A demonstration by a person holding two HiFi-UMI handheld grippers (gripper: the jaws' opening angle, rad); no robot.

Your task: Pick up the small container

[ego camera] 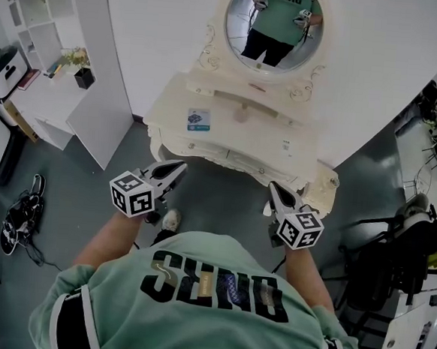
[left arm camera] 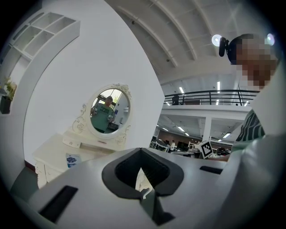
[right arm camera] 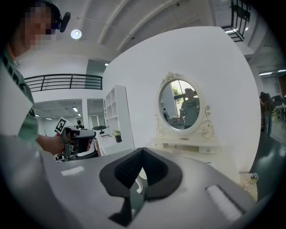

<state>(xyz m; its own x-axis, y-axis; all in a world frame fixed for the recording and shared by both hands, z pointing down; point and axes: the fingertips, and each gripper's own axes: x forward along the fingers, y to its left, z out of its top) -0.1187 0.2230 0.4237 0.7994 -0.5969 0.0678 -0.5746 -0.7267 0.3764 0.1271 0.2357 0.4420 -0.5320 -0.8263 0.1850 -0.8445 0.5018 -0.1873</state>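
Head view shows the left gripper [ego camera: 175, 168] short of the front edge of the white dressing table [ego camera: 266, 147]. Its jaws are pressed together, and the left gripper view confirms the tips meet with nothing between them.

On the tabletop, from the left, lies a blue-printed card [ego camera: 199, 119]. Next to it, below the oval mirror [ego camera: 274, 24], is what is judged to be the small container [ego camera: 240, 114], a pale round item too blurred to identify with certainty. It stands well apart from both grippers.

The right gripper [ego camera: 275, 189] is also short of the table. Its jaws are closed and empty in the right gripper view.

Approach step, recommended procedure:
1. Select one gripper. The container sits roughly between the two, so either serves.
2. Spread the jaws before reaching over the table edge.
3. Advance level over the top, clear of the card, until the jaws straddle the container.
4. Close on its sides, then lift straight up.

Count:
- Grippers: two
- Dressing table: one
- Mirror: one
- Card: one
- Container: one
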